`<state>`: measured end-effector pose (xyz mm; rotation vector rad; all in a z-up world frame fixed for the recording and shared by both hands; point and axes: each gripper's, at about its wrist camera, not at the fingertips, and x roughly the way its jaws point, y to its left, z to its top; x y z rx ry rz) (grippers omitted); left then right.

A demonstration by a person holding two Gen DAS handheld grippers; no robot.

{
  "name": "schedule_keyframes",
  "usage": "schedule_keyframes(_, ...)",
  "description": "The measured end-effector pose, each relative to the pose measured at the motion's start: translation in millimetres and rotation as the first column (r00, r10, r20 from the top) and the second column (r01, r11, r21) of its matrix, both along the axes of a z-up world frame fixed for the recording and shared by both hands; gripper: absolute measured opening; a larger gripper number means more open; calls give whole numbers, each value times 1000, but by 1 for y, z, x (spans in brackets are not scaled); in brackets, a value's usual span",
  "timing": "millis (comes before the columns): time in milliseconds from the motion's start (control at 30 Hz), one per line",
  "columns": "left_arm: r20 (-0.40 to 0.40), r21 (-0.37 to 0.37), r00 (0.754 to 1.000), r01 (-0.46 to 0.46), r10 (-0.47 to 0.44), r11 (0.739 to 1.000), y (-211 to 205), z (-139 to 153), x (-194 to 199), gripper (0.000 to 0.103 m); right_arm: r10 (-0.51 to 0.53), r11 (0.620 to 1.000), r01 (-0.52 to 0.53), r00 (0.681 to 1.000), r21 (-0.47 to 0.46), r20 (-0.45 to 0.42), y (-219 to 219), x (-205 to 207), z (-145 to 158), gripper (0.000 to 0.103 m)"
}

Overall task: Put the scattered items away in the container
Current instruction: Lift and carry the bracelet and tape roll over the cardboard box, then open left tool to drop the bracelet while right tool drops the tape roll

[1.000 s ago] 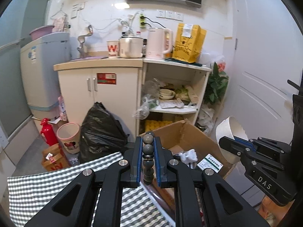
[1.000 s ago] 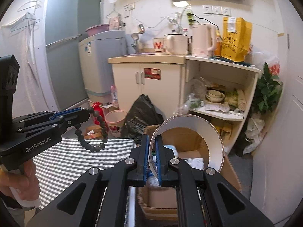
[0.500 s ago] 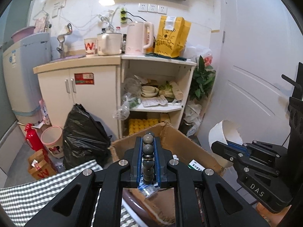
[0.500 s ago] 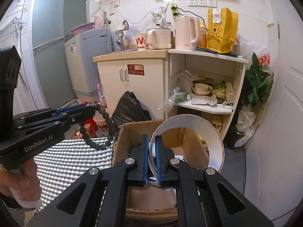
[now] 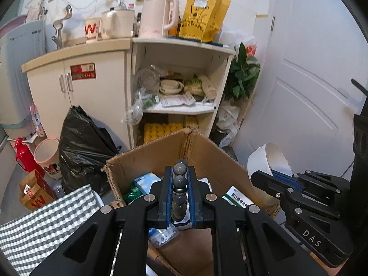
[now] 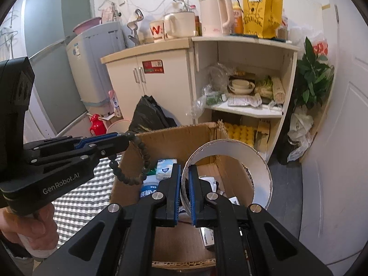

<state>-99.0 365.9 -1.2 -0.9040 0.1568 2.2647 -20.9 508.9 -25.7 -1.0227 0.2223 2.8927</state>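
An open cardboard box (image 5: 214,158) (image 6: 174,138) stands on the floor with packets and small cartons inside. My left gripper (image 5: 179,184) is shut on a dark bead bracelet (image 5: 179,193), held above the box's opening. In the right wrist view the bracelet (image 6: 135,161) hangs as a loop from the left gripper (image 6: 124,138) over the box's left wall. My right gripper (image 6: 184,184) is shut on the rim of a white paper bowl (image 6: 257,170), tilted over the box. The bowl (image 5: 269,161) and right gripper (image 5: 264,177) appear at the right of the left wrist view.
A checked cloth (image 5: 46,220) (image 6: 92,193) covers the surface at lower left. Behind the box stand a black rubbish bag (image 5: 82,147), a cream cabinet (image 5: 92,87), open shelves (image 5: 181,80) and a white door (image 5: 310,92). A hand (image 6: 34,230) holds the left gripper's handle.
Both grippers have travelled from above the checked cloth rightward and forward, so the bracelet and the bowl now sit over the box opening. Both grips are unchanged.
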Motion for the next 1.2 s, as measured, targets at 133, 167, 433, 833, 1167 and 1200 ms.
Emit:
schedule_keyframes(133,38,-32,999,16,-15,999,11,-20,-9,11,-7,1000,8,999,-16,42,5,-12,-19,7)
schedule_keyframes(167,49,-42,999,20,-18,999,14,-25,-12,11,-6,1000,7,998,-19,56,5,-15,-24,7)
schedule_keyframes(433,142,-89,990,40,-27,995,29,-63,-36,11,18,999,-14,990,-34,142,5,-34,-51,7)
schedule_keyframes(833,209,-128,978,54,-27,990,39,-90,-51,12,19,999,-12,973,-32,228,6,-49,-75,9)
schedule_keyframes(1167,190,-115,982,30,-8,993,27,-81,-53,13,0,1000,1,977,-3,213,-1,-48,-70,33)
schedule_keyframes(1200,188,-112,982,25,-3,993,25,-79,-53,13,-2,1000,2,979,0,203,-2,-47,-68,34)
